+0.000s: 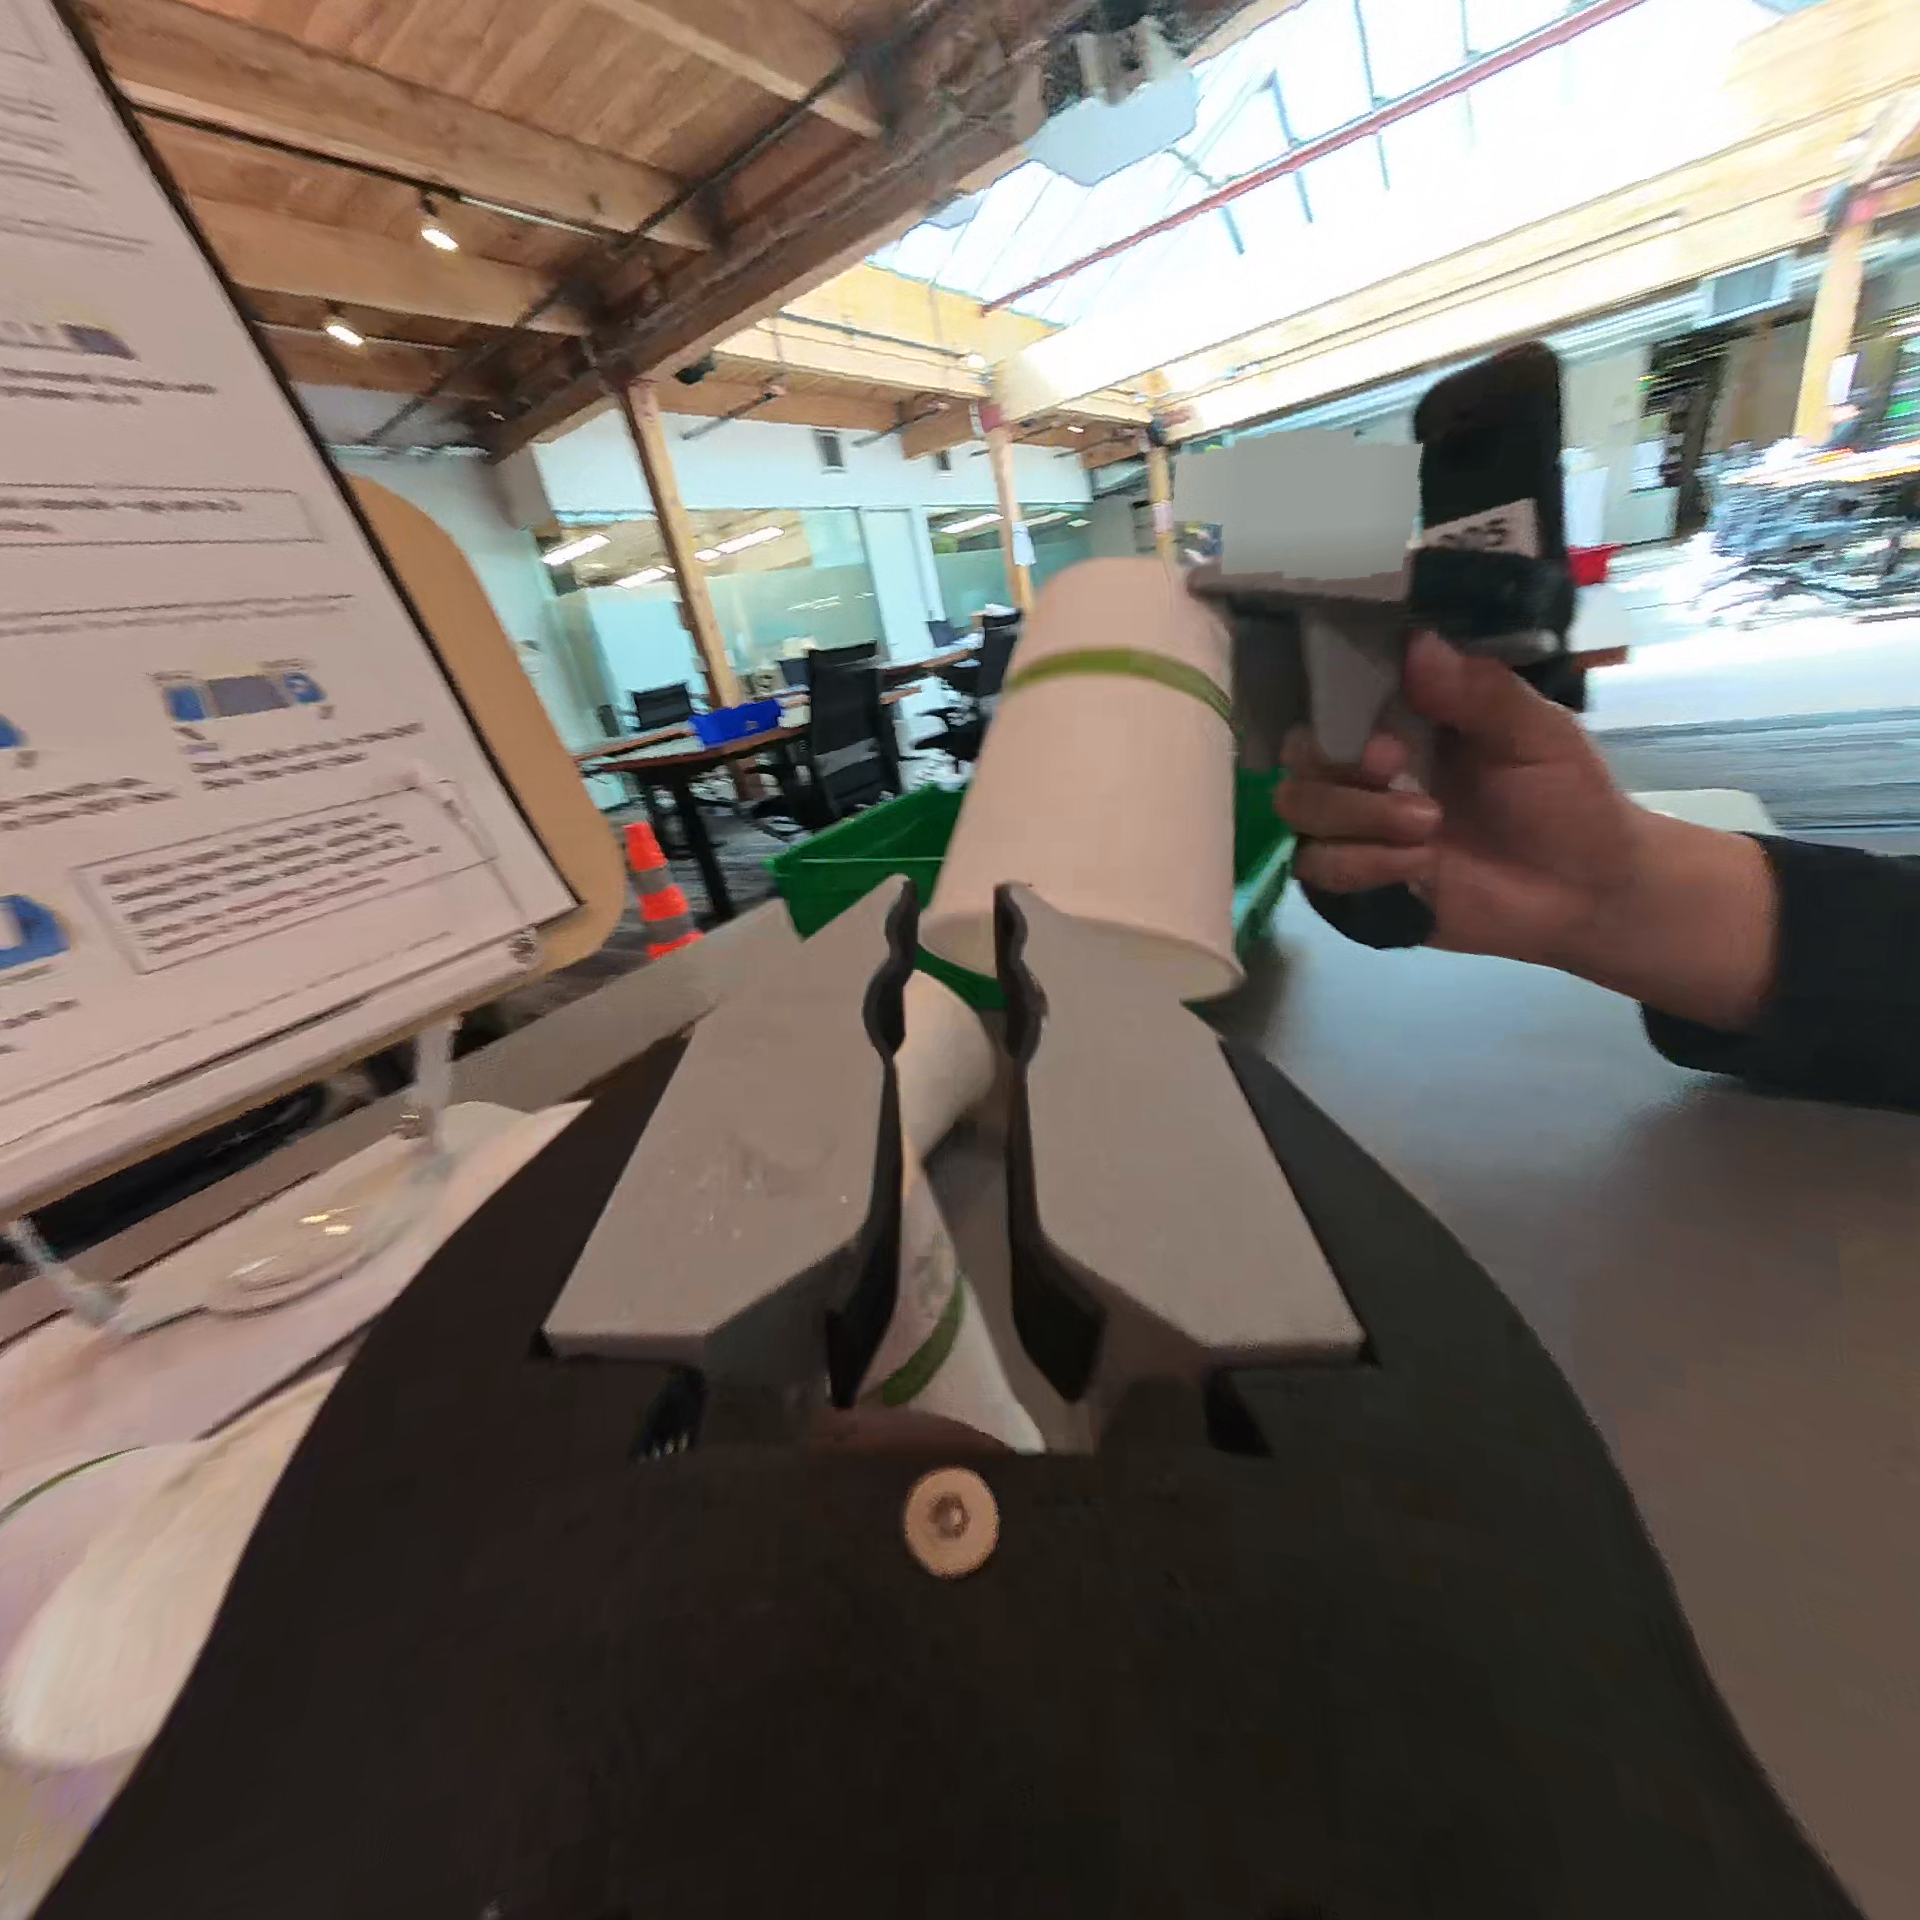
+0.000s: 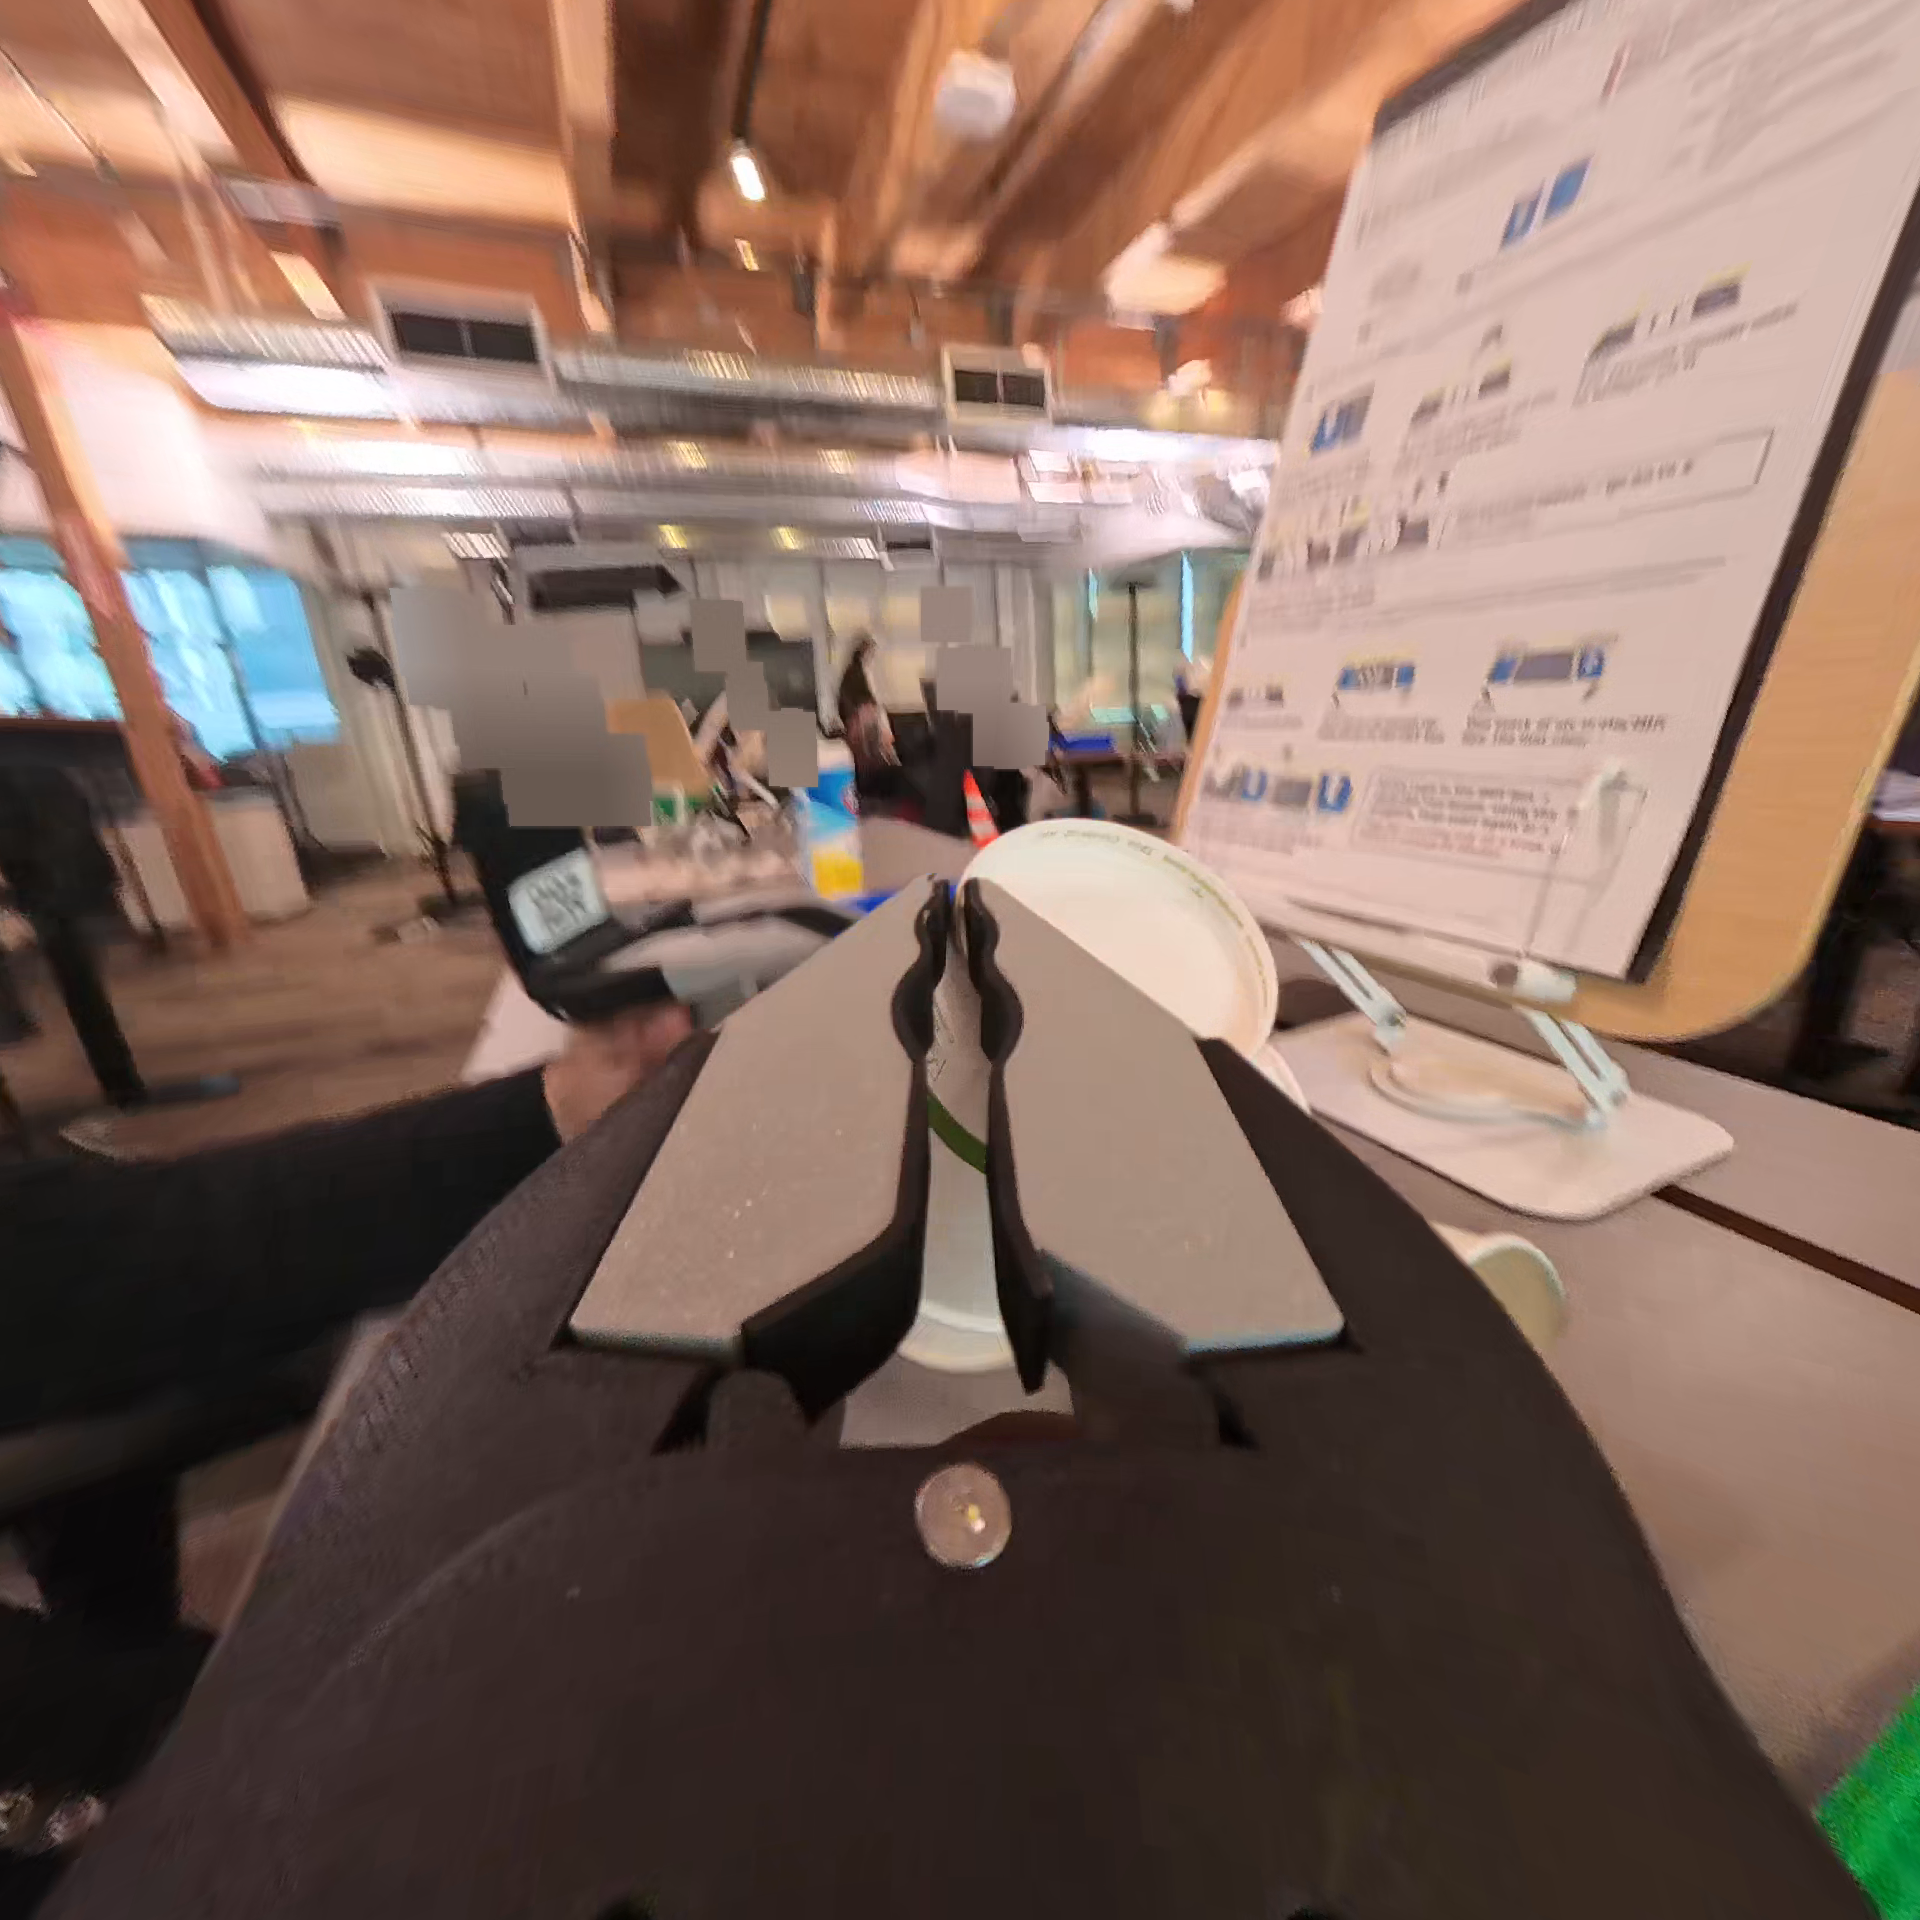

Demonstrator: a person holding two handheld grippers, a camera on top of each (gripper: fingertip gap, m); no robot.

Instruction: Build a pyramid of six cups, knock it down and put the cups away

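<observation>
My left gripper (image 1: 956,914) is shut on a white paper cup with a green band (image 1: 940,1226), which lies tilted between its fingers. My right gripper (image 2: 956,904) is shut on the rim of a second white cup (image 2: 1122,935), whose open mouth faces the camera. In the left wrist view this second cup (image 1: 1101,790) hangs tilted, mouth down, just above and beyond my left fingertips, with the right gripper (image 1: 1247,665) and a hand (image 1: 1507,821) behind it. Another cup (image 2: 1507,1278) lies on the grey table (image 2: 1662,1455) to the right. A blurred cup (image 1: 104,1558) shows at the lower left.
A green bin (image 1: 862,862) stands at the table's far edge behind the cups; a green patch (image 2: 1870,1818) shows at the lower right. A printed board on a stand (image 1: 208,623) (image 2: 1507,520) stands close by on a white base (image 2: 1507,1143). An orange cone (image 1: 655,883) and office desks lie beyond. Some 12 cm of space lies between my two pairs of fingers.
</observation>
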